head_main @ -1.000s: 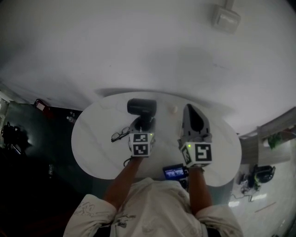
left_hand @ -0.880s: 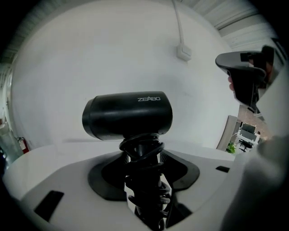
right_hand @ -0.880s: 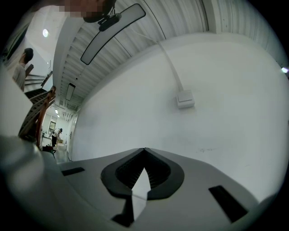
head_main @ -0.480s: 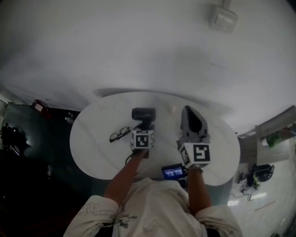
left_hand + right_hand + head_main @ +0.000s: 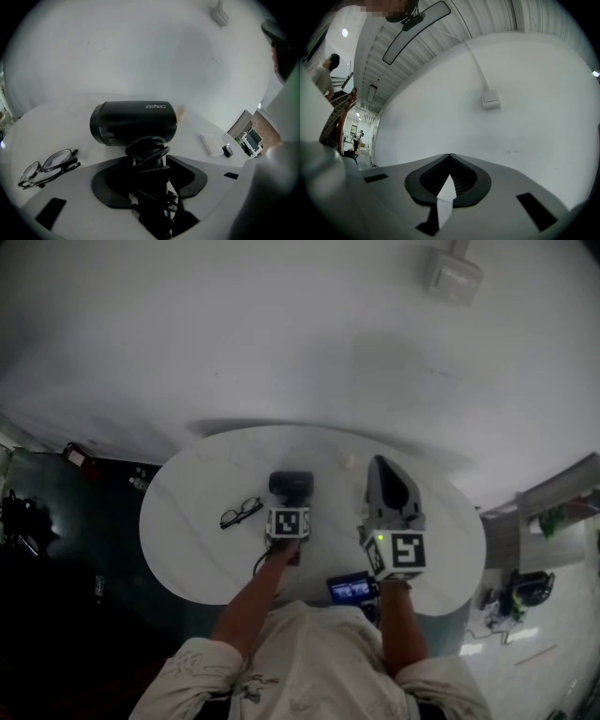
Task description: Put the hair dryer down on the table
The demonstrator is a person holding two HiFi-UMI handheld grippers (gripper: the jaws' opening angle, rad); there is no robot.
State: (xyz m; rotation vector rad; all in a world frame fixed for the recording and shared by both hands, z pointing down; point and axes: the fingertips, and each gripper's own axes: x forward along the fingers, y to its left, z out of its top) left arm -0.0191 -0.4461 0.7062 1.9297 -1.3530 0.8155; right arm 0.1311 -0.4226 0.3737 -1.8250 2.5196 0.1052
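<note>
A black hair dryer (image 5: 133, 123) lies with its barrel sideways, low over the round white table (image 5: 187, 512); I cannot tell whether it touches the top. Its cord is wound round the handle. My left gripper (image 5: 150, 173) is shut on that handle, with the pads (image 5: 187, 176) against the cord. From the head view, the dryer (image 5: 291, 486) shows just beyond the left gripper (image 5: 292, 502), near the table's middle. My right gripper (image 5: 378, 463) hovers to the right of it, shut and with nothing in it. In its own view the right gripper (image 5: 450, 155) points at the white wall.
Folded glasses (image 5: 47, 166) lie left of the dryer, also seen in the head view (image 5: 241, 513). A small beige object (image 5: 181, 111), a white flat item (image 5: 211, 143) and a small dark piece (image 5: 227, 150) lie to the right. A lit screen (image 5: 352, 590) sits at the near edge.
The left gripper has brought the hair dryer down toward the table and a little nearer to me. The right gripper has barely moved.
</note>
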